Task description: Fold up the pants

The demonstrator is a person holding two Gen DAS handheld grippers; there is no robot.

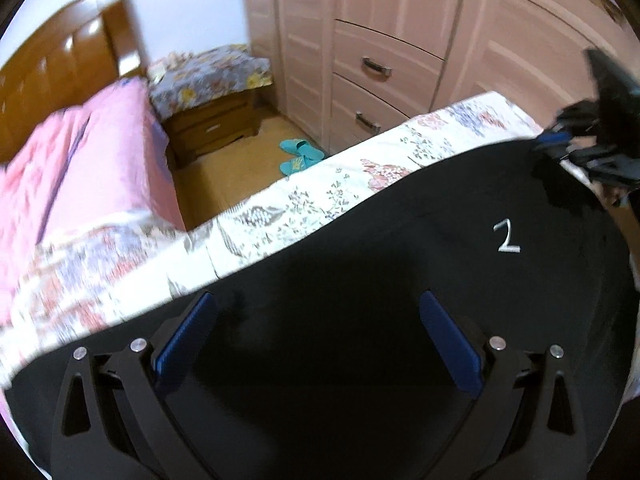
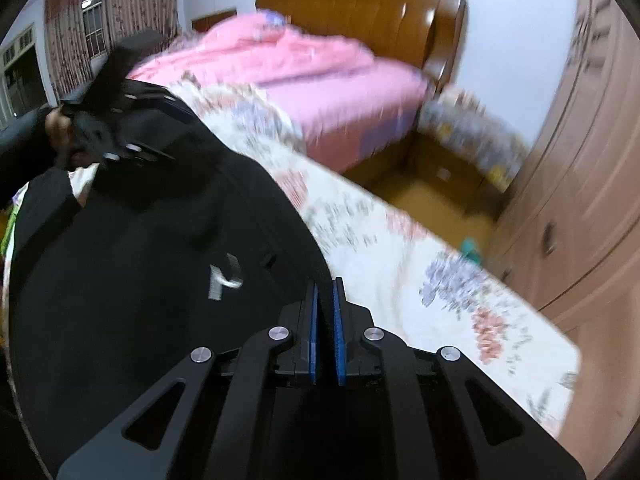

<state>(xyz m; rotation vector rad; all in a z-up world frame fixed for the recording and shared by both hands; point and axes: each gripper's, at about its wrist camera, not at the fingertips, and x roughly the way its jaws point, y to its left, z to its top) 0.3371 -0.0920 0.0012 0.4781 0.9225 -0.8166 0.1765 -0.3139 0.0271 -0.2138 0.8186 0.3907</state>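
Observation:
Black pants (image 1: 360, 280) with a white "2" mark (image 1: 506, 238) lie spread on a floral sheet (image 1: 280, 208) at the bed's edge. My left gripper (image 1: 318, 296) hovers open over the middle of the fabric, its blue pads wide apart with nothing between them. My right gripper (image 2: 325, 284) is shut, its blue pads pinching the pants (image 2: 140, 280) at their edge. In the left wrist view the right gripper (image 1: 560, 148) sits at the pants' far right corner, which rises into it. The left gripper (image 2: 168, 132) shows blurred at the pants' far end in the right wrist view.
A pink quilt (image 2: 300, 68) covers the bed before a wooden headboard (image 2: 360, 16). A nightstand under flowered cloth (image 1: 208, 76), teal slippers (image 1: 300, 156) on the floor and a pink wardrobe with drawers (image 1: 380, 80) stand beyond the bed's edge.

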